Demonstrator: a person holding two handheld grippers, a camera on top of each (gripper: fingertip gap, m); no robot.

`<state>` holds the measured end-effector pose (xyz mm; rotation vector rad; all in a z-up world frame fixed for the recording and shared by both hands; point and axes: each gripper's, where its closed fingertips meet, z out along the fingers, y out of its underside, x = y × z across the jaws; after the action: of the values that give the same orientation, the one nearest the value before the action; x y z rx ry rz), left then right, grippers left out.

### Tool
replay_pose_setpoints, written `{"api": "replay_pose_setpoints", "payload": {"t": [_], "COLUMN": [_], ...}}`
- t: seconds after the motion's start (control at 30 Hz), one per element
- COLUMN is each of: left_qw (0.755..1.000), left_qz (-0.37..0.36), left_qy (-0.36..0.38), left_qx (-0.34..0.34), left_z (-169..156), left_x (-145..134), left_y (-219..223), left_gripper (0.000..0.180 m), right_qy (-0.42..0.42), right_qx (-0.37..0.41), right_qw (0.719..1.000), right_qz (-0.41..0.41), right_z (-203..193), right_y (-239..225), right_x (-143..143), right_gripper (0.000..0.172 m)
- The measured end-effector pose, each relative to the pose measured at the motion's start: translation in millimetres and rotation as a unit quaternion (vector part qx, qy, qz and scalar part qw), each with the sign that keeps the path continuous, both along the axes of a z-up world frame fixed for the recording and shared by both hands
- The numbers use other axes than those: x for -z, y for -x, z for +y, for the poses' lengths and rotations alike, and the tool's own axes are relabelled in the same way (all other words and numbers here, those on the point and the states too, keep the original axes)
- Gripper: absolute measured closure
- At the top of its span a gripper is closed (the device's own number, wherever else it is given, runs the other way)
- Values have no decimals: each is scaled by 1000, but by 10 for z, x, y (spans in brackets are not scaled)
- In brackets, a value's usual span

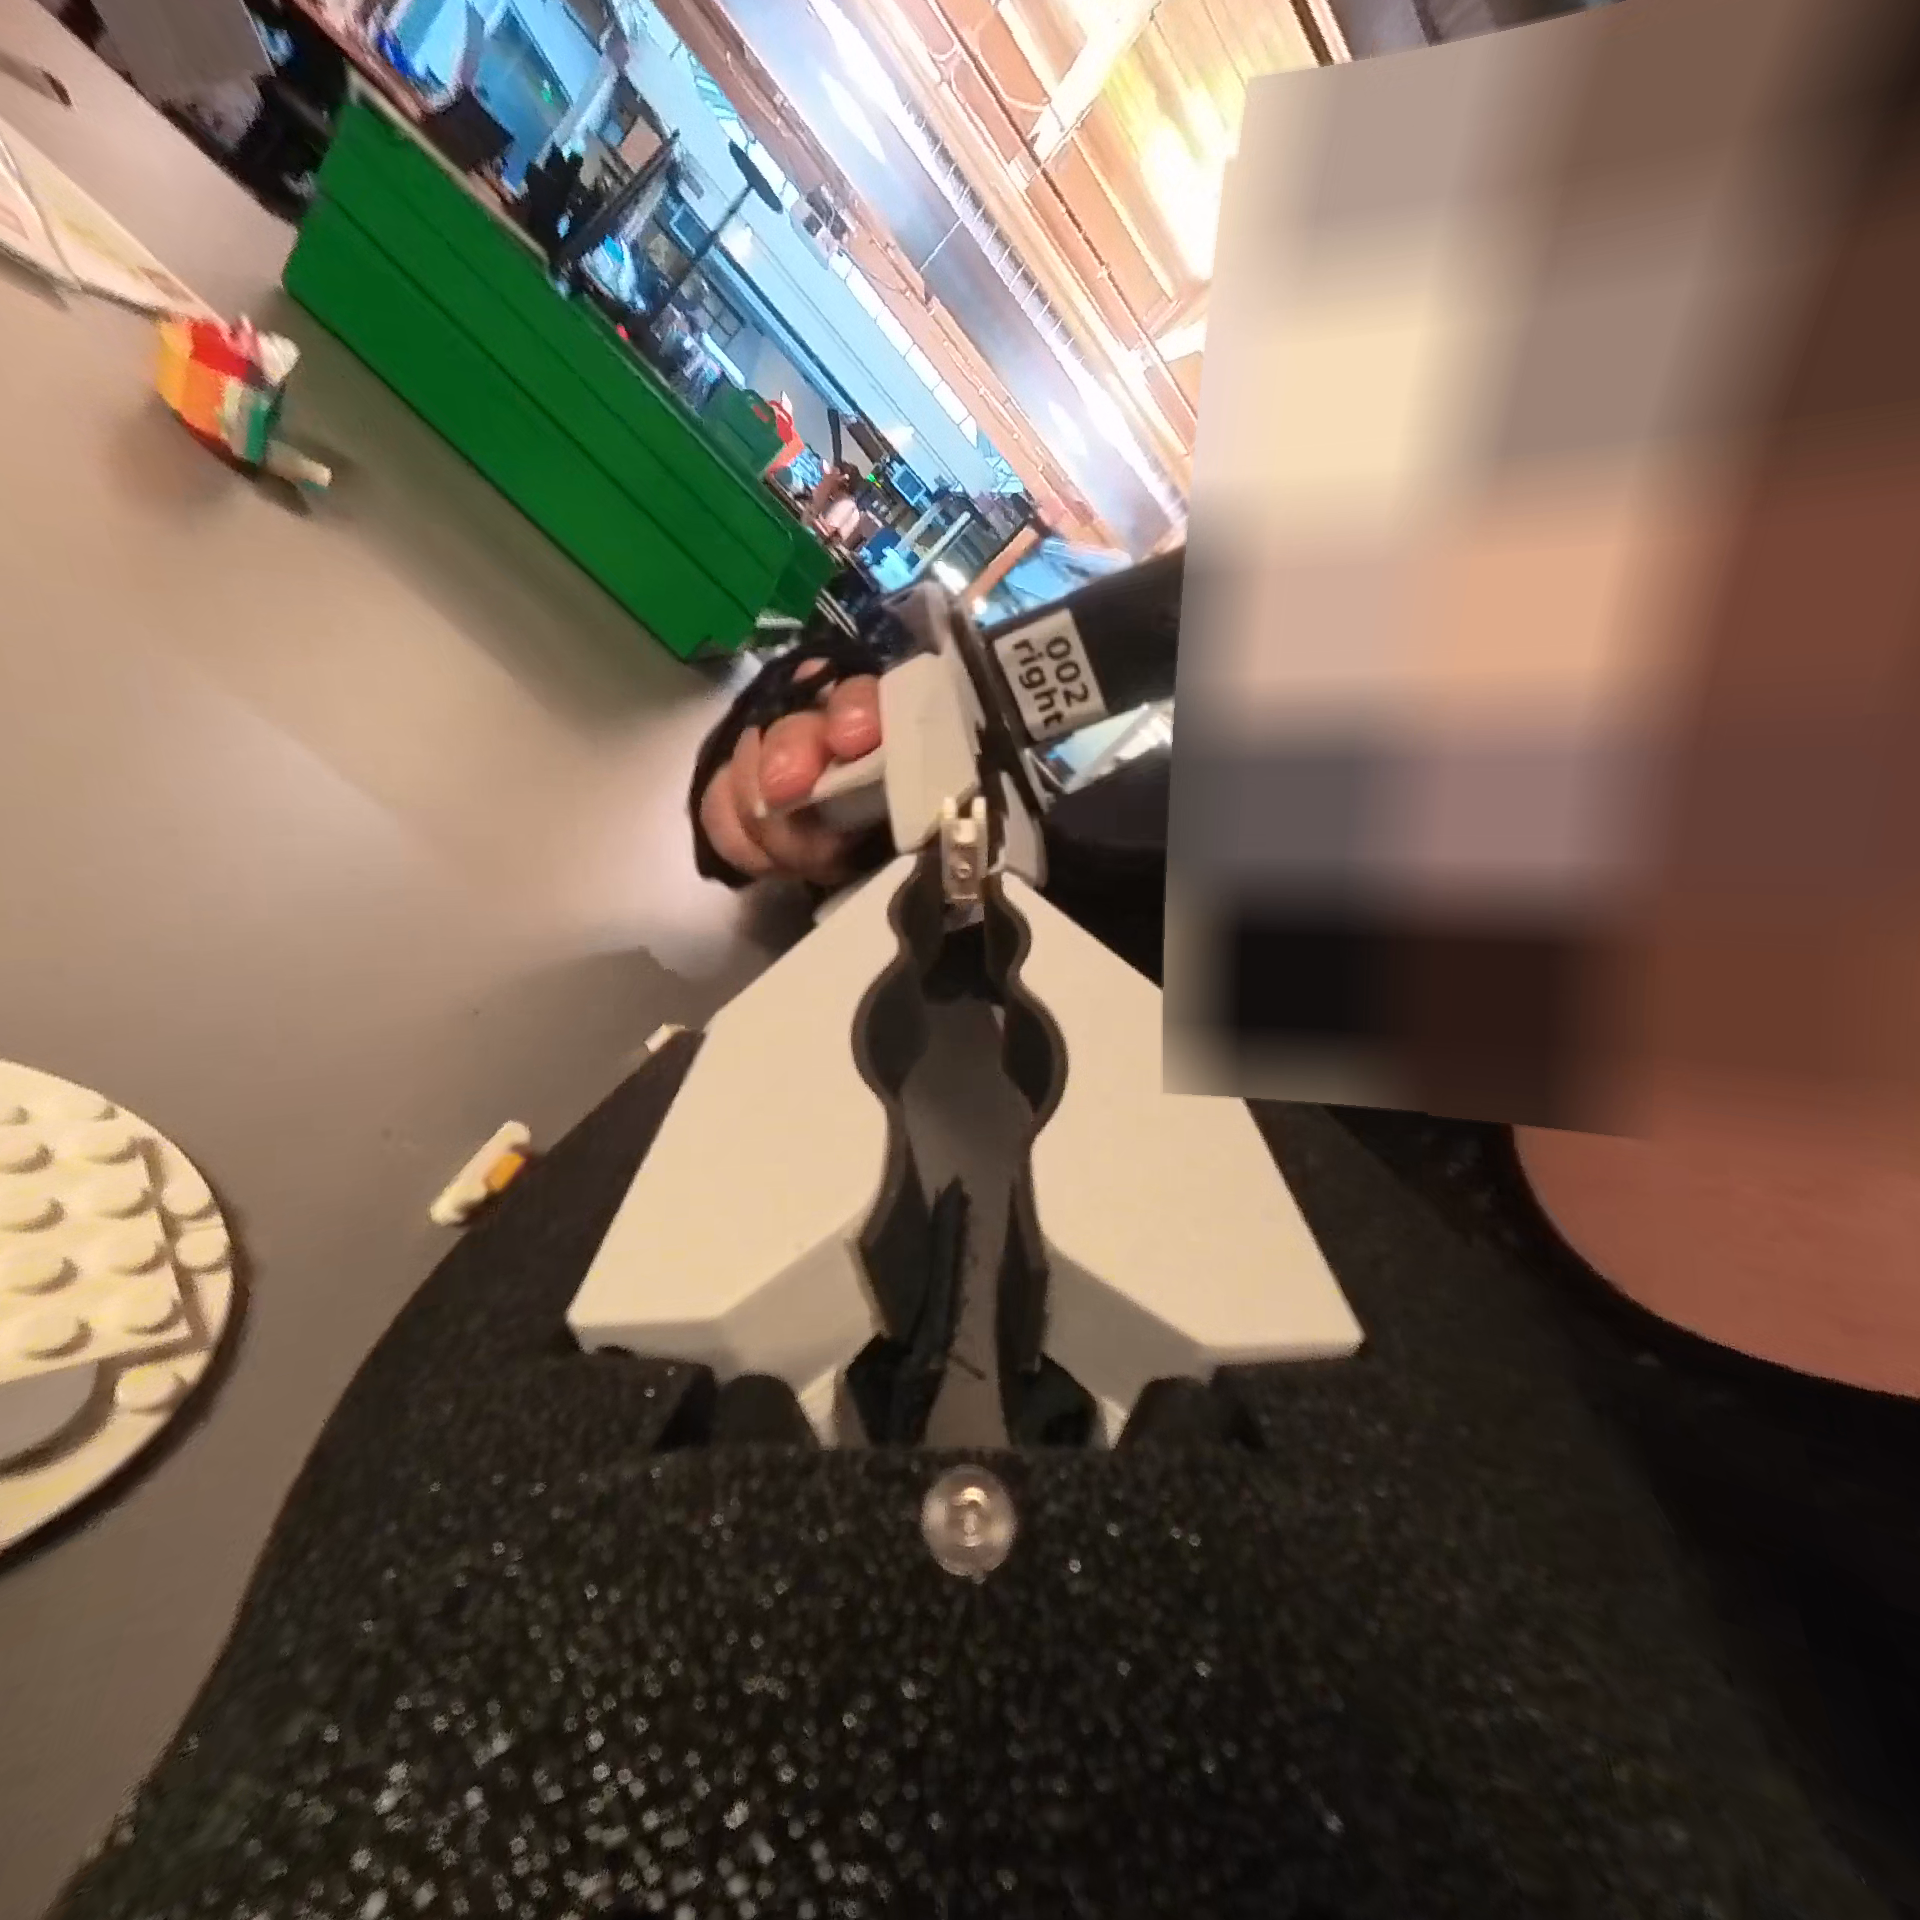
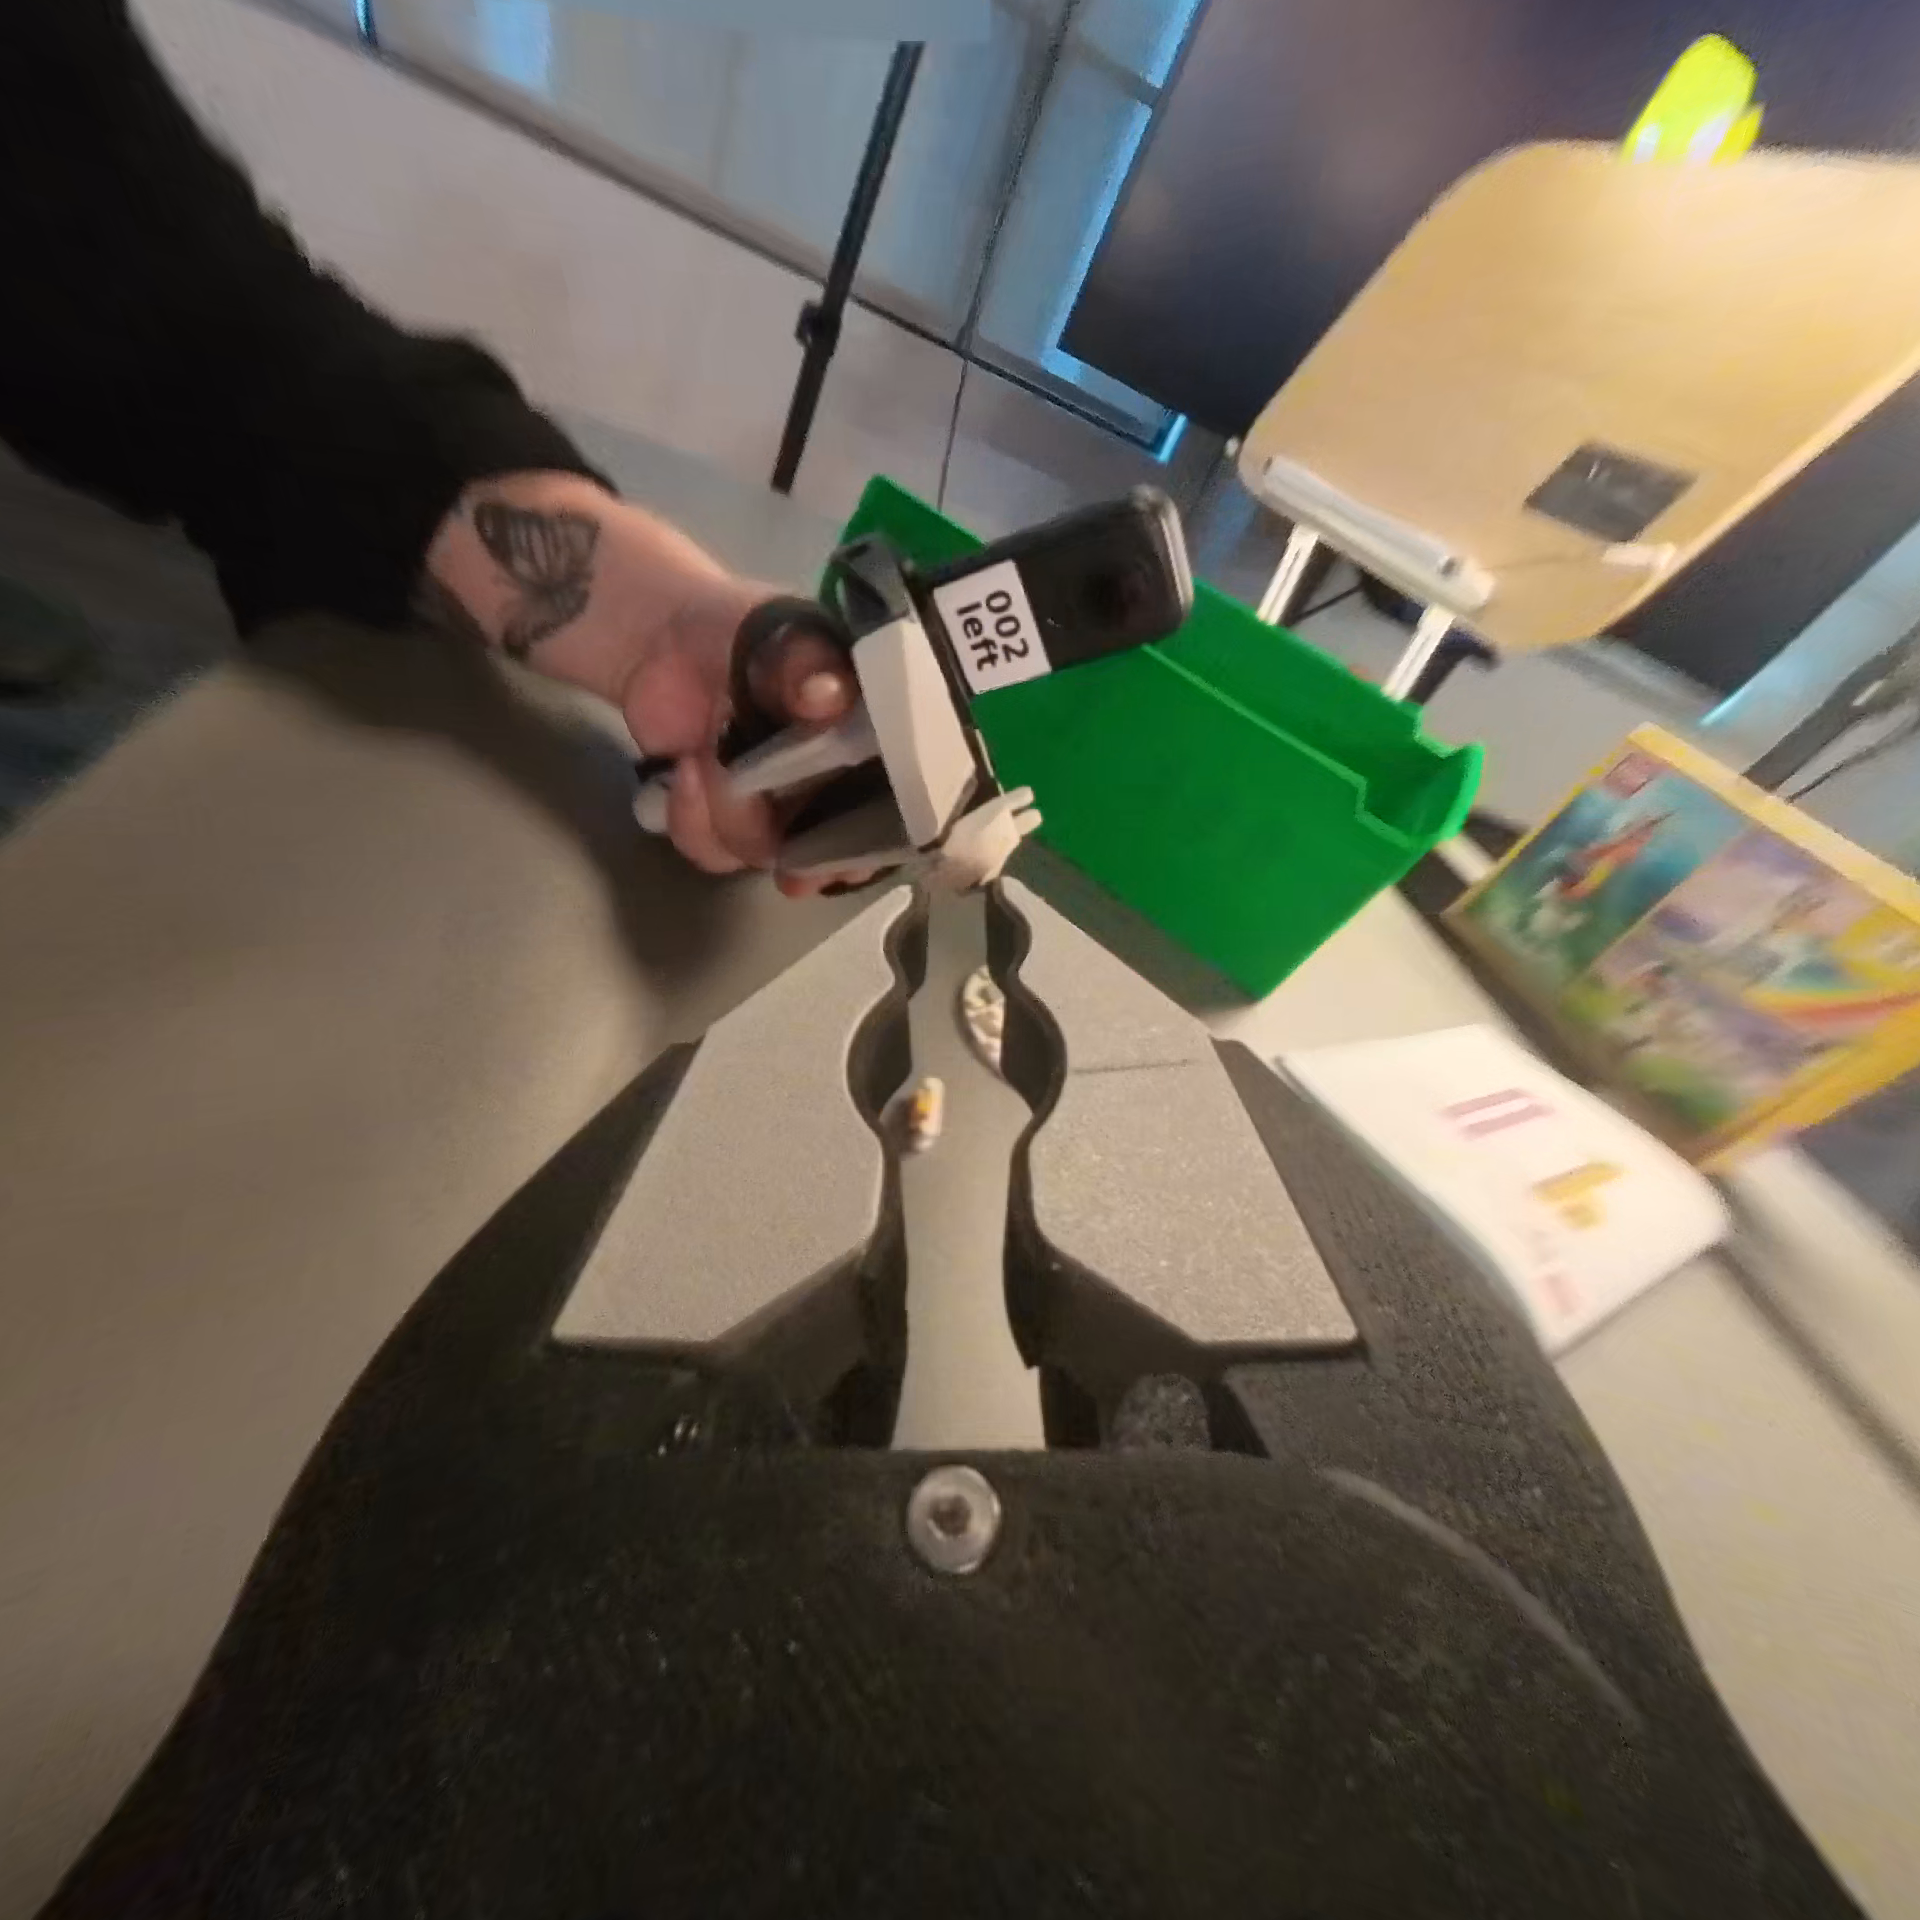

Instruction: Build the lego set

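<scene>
My left gripper (image 1: 951, 899) and right gripper (image 2: 951, 894) meet tip to tip above the grey table (image 1: 312, 727). A small white brick piece (image 1: 966, 862) with a clip end sits between them. The left fingers close on its lower end, and the right gripper (image 1: 971, 821) closes on its clip end. In the right wrist view the same piece (image 2: 992, 831) sticks out beside the left gripper (image 2: 940, 831), right at my right fingertips. A hand holds each gripper.
Green bins (image 1: 540, 416) (image 2: 1247, 790) stand behind. A colourful brick model (image 1: 234, 400), a round white studded plate (image 1: 94, 1278) and a small white-and-orange piece (image 1: 483, 1169) (image 2: 920, 1112) lie on the table. A booklet (image 2: 1507, 1174) and a picture box (image 2: 1704, 935) lie at the right. The tips of both grippers are at nearly the same place.
</scene>
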<state>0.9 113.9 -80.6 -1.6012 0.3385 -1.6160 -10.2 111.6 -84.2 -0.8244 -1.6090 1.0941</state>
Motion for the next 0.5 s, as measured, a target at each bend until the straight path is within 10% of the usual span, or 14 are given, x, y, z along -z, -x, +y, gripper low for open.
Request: {"api": "replay_pose_setpoints", "payload": {"t": [0.03,0.23,0.5], "left_qw": [1000,992,979], "left_qz": [8,71,148], "left_qy": [-21,-77,-118], "left_qx": [-17,-64,-81], "left_z": [22,73,96], "left_x": [-22,19,131], "left_y": [13,49,23], "left_gripper": [177,177,176], "right_qy": [45,197,164], "right_qx": [-12,-40,-15], "right_qw": [999,977,983], "right_qz": [-17,-65,-83], "right_z": [-2,-2,38], "right_y": [0,24,49], "right_x": [9,29,160], "right_gripper": [166,163,172]}}
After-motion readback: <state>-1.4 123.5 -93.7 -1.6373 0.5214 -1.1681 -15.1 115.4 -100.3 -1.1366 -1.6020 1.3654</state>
